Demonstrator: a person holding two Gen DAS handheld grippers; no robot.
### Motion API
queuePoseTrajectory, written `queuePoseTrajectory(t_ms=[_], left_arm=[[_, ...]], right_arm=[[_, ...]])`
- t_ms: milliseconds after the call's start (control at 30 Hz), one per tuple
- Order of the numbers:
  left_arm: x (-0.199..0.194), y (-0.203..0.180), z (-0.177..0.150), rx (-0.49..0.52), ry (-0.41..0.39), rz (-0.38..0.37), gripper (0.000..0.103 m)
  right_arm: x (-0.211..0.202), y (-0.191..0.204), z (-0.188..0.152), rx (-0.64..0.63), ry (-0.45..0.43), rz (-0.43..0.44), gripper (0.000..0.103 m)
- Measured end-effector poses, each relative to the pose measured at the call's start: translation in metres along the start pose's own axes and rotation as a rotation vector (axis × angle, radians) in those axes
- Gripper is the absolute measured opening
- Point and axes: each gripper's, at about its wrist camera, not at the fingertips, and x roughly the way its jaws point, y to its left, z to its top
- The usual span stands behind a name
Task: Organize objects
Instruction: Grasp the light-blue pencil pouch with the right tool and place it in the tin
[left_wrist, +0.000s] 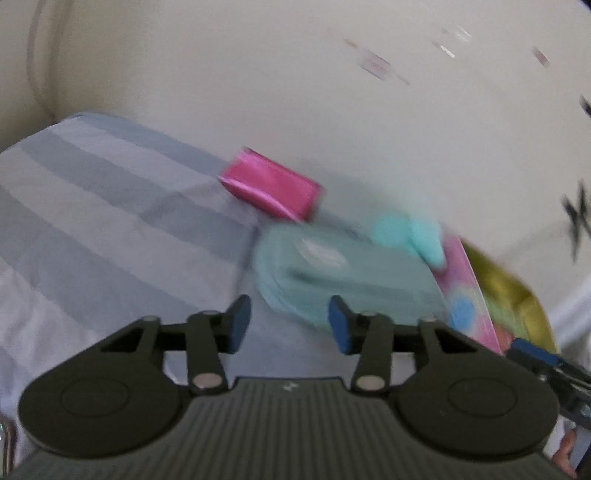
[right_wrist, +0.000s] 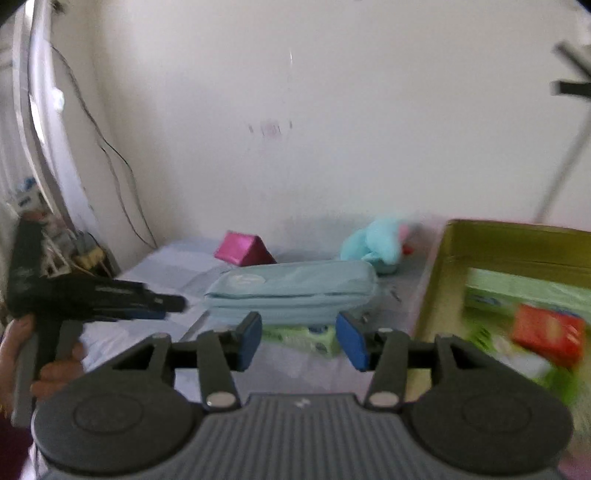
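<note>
Jaws on our left gripper (left_wrist: 290, 321) and right gripper (right_wrist: 301, 339) stand apart, empty; beyond them a pale-blue pencil case (right_wrist: 291, 291) lies on striped bedding (left_wrist: 92, 221) by a cream wall (right_wrist: 332, 129).

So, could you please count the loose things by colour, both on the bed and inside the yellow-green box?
Pink: 1, the pink triangular pouch
Light blue: 2, the pencil case and the plush toy
Green: 2, the packet under the pencil case, and the packet in the box
Red: 1, the red packet in the box
Total: 6
</note>
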Motion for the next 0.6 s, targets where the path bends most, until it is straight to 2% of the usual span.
queuePoseTrajectory(t_ms=[33,100,200,267,333,400,433,467,533,600], left_arm=[[0.007,0.004,0.005,-0.018,0.001,-0.002,0.057],[0.022,0.006,0.01,-0.019,0.01,0.013,0.057],[0.046,0.011,0.013,-0.02,0.03,0.044,0.062],[0.057,0.016,0.015,-0.048,0.056,0.007,0.066],[0.067,0.017,0.015,-0.064,0.07,-0.025,0.066],[0.075,0.017,0.015,-0.067,0.077,-0.053,0.058],[0.076,0.018,0.014,-0.073,0.081,-0.081,0.045],[0.075,0.02,0.014,-0.087,0.085,-0.097,0.043],[0.065,0.022,0.013,-0.068,0.067,-0.075,0.04],[0.047,0.024,0.01,-0.059,0.046,-0.056,0.04]], right_arm=[[0.02,-0.001,0.014,0.007,0.044,-0.017,0.052],[0.063,-0.007,0.041,0.042,0.118,-0.084,0.054],[0.113,-0.025,0.061,0.14,0.24,-0.116,0.062],[0.138,-0.034,0.063,0.175,0.293,-0.149,0.07],[0.155,-0.03,0.061,0.12,0.322,-0.202,0.086],[0.164,-0.022,0.056,0.068,0.339,-0.184,0.095],[0.164,-0.018,0.053,0.052,0.336,-0.2,0.089],[0.162,-0.012,0.05,0.031,0.324,-0.204,0.086],[0.15,-0.004,0.046,0.026,0.301,-0.211,0.064],[0.132,0.008,0.042,-0.007,0.265,-0.209,0.052]])
